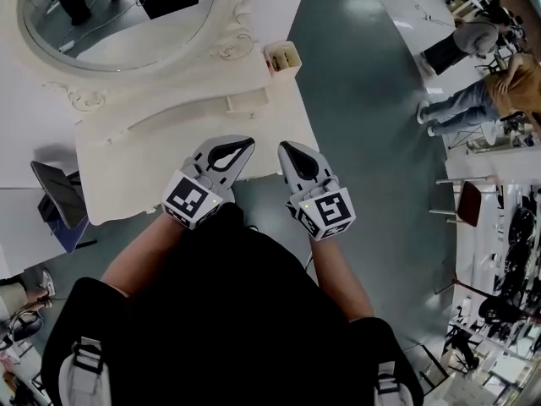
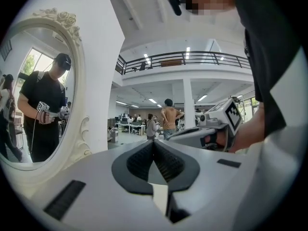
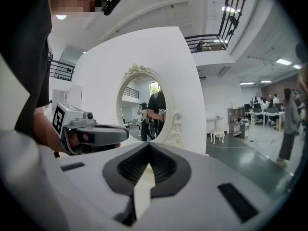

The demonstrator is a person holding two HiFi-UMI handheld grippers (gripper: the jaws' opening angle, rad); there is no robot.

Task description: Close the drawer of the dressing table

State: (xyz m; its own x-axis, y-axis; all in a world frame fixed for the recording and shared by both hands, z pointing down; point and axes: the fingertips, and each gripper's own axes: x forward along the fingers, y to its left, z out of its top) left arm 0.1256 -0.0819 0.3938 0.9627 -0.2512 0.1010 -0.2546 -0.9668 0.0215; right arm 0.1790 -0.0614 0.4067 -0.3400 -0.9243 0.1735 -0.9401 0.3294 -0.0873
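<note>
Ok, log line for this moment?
left tongs: shut, empty | right tongs: shut, empty | both tips over front edge of table | drawer: not in view

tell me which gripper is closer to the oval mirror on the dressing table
Left. The left gripper is at the table's front edge, on the mirror's side; the right gripper is beside it, farther off, toward the table's right corner.
</note>
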